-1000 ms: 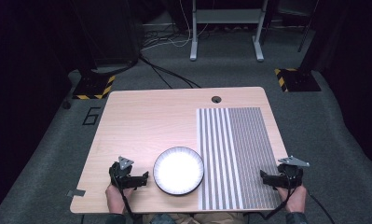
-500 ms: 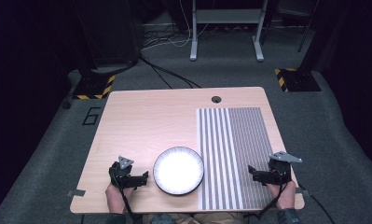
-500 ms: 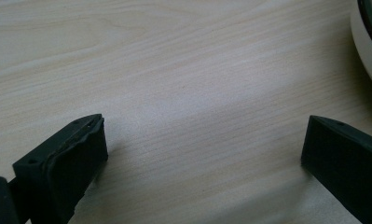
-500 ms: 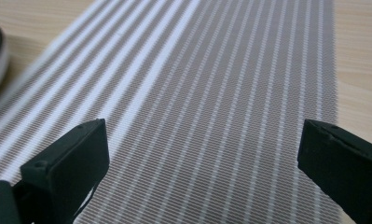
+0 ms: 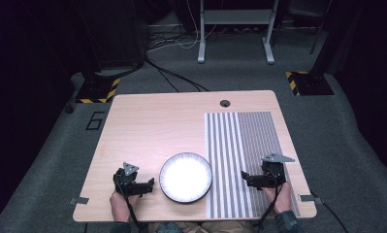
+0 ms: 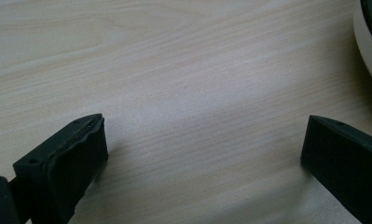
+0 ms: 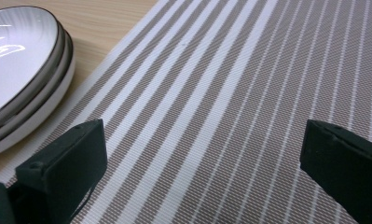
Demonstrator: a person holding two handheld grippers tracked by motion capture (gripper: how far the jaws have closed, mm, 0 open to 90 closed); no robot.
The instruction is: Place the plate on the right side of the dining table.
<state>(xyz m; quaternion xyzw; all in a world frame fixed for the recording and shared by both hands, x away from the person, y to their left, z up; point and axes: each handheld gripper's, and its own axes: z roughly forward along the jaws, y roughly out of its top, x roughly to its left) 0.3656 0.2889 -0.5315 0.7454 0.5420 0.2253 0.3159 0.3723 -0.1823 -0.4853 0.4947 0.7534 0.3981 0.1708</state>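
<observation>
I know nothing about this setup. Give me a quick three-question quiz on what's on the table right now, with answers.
1. True or false: the left claw is gripping the stack of plates.
2. Which surface lies under the right claw? A) bare wood B) striped placemat C) a plate
3. Fill in: in the right gripper view, the plates sit on the bare ____ of the table, beside the mat's edge.

Key
1. False: its jaws stand wide apart over bare wood, with the plates off to one side.
2. B.
3. wood.
</observation>
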